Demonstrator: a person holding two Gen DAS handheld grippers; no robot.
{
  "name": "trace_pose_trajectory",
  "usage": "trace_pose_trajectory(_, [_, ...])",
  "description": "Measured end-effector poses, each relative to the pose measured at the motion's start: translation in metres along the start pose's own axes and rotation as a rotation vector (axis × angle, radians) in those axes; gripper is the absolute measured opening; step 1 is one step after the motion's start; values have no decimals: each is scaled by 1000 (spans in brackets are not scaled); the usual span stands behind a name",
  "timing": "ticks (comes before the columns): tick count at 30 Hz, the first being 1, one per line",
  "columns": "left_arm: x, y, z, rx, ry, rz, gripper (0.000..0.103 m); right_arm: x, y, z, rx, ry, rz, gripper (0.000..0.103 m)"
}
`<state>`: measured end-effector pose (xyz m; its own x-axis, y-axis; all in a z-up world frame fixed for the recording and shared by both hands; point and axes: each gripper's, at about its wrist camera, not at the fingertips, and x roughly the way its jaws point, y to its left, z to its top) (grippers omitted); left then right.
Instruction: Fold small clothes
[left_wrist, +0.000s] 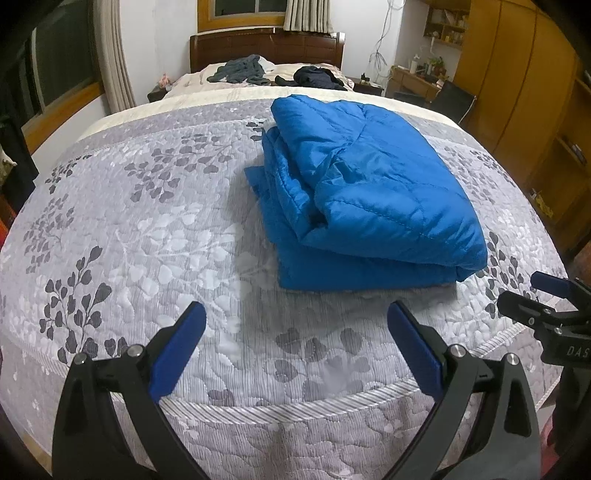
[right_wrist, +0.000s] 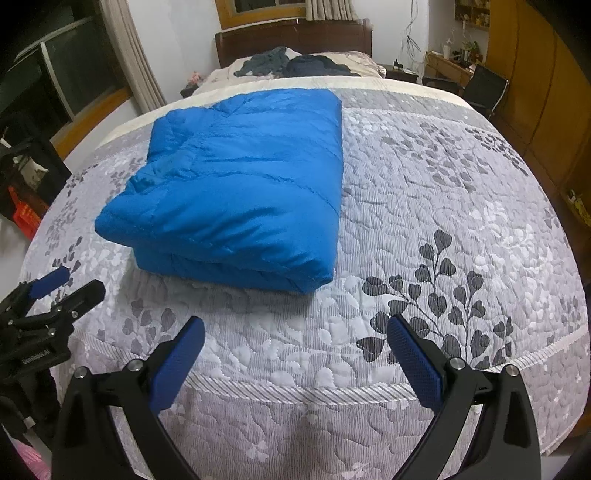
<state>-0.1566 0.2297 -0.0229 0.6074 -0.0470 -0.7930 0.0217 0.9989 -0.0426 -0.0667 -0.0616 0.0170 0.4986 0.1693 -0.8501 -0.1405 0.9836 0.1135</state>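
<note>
Jacket (left_wrist: 369, 192) folded, long axis toward headboard; both claws (left_wrist: 297, 314) (right_wrist: 295, 328) spread apart

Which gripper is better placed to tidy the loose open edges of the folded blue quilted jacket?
Left, probably. The left gripper looks onto the jacket's open layered side, with loose edges showing there. The right gripper faces the smoother side. Both are open, back near the bedspread's edge.
</note>
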Motion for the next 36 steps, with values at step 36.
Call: trace_pose_trajectory(36, [4, 1, 1, 8, 6, 1, 98, 8, 2, 6, -21, -1, 6, 99])
